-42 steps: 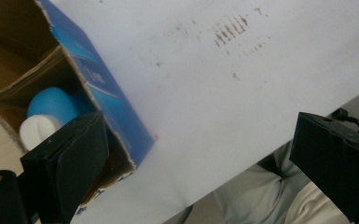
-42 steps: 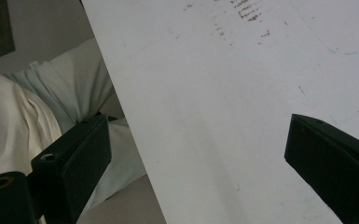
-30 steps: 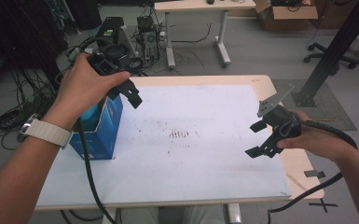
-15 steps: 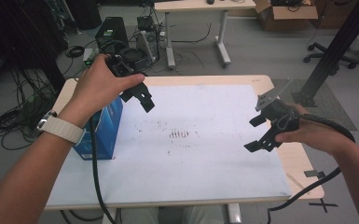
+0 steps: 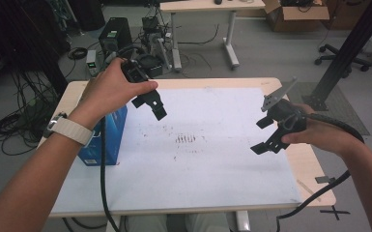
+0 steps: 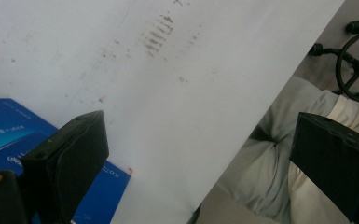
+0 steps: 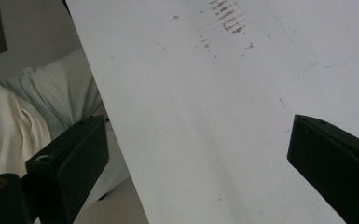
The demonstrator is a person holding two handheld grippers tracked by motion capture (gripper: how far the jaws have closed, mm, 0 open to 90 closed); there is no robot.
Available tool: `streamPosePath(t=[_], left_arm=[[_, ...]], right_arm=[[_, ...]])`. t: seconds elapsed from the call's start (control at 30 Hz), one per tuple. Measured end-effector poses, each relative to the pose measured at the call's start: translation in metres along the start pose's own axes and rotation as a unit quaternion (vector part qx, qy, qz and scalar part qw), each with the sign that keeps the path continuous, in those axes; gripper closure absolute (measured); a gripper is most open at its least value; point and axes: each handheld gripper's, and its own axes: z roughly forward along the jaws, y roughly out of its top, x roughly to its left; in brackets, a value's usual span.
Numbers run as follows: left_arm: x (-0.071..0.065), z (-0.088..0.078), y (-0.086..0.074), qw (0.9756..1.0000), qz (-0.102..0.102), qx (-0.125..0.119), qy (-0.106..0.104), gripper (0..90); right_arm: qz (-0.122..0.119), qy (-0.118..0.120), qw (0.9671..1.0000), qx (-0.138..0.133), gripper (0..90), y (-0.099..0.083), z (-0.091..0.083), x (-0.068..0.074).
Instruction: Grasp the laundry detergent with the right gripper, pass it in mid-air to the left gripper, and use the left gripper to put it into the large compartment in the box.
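A blue carton point(image 5: 100, 141) stands on the left part of the white-covered table point(image 5: 207, 169). My left gripper point(image 5: 150, 107) hangs in the air just right of and above the carton, open and holding nothing. The left gripper view looks down past that gripper point(image 6: 196, 158), with its jaws wide apart, onto the carton's blue top point(image 6: 9, 133) and the white sheet. My right gripper point(image 5: 262, 135) hovers over the table's right side, open and empty. In the right gripper view, bare white sheet lies between the spread jaws of this gripper point(image 7: 196, 168).
A patch of brownish smudges point(image 5: 186, 139) marks the sheet's middle. Black tape pieces point(image 5: 324, 179) sit at the table's right front corner. Behind the table are a computer tower point(image 5: 111, 36), floor cables point(image 5: 9, 125), a second desk point(image 5: 203, 9) and a black post point(image 5: 348, 53).
My left gripper has swung to the right, away from the blue carton and farther over the sheet. The right gripper has shifted only slightly; both stay open.
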Motion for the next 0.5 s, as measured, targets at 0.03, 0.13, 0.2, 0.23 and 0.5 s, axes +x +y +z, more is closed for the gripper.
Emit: streamPosePath(t=[0.03, 0.13, 0.2, 0.23, 0.5], left_arm=[[0.0, 0.002, 0.002, 1.0, 0.004, 0.001, -0.001, 4.7], [-0.001, 0.007, 0.006, 0.9999, 0.015, 0.006, -0.004, 4.7], [-0.002, 0.011, 0.01, 0.9997, 0.022, 0.009, -0.008, 4.7], [-0.002, 0.012, 0.011, 0.9996, 0.025, 0.01, -0.008, 4.7], [-0.004, 0.022, 0.019, 0.9986, 0.05, 0.019, -0.008, 4.7]], right_arm=[[0.0, 0.001, 1.0, 0.001, 5.2, 0.0, 0.0, 0.0], [0.0, 0.001, 1.0, 0.003, 5.2, 0.002, 0.001, -0.002], [0.0, 0.001, 1.0, 0.004, 5.2, 0.003, 0.001, -0.002], [0.0, 0.001, 1.0, 0.003, 5.2, 0.003, 0.001, -0.003], [-0.001, 0.001, 1.0, 0.008, 5.4, 0.008, 0.002, -0.005]])
